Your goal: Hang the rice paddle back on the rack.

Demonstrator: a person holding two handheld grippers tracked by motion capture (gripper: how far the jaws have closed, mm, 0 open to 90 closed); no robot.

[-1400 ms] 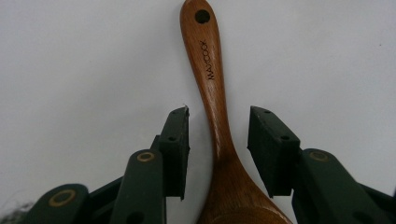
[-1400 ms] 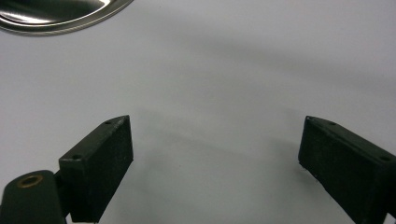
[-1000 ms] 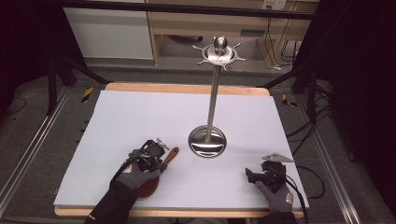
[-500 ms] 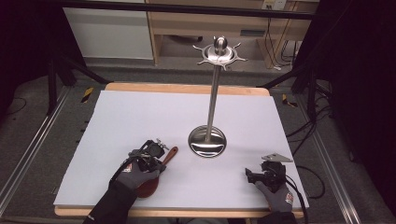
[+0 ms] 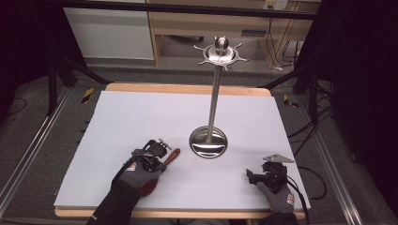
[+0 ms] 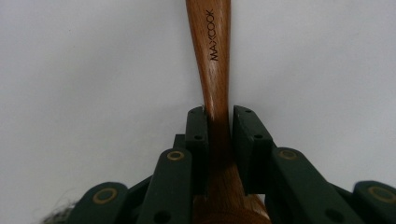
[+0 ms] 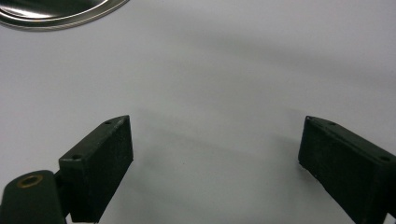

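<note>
A wooden spoon [image 5: 171, 156] lies on the white table top at the front left, its dark bowl [image 5: 149, 187] toward the front edge. My left gripper [image 5: 157, 154] is over its handle. In the left gripper view the jaws have just been closing and now press both sides of the handle [image 6: 215, 56], which bears a printed brand name; the left gripper [image 6: 219, 116] is shut on it. My right gripper [image 5: 254, 177] rests at the front right, and in its own view the right gripper [image 7: 215, 140] stands wide open over bare table.
A tall steel utensil stand [image 5: 215, 93] rises from a round base [image 5: 208, 142] at the table's middle, with hooks around its top. Its base rim [image 7: 51, 11] shows ahead of the right gripper. Wooden shelving stands beyond the table's far edge [image 5: 187, 89].
</note>
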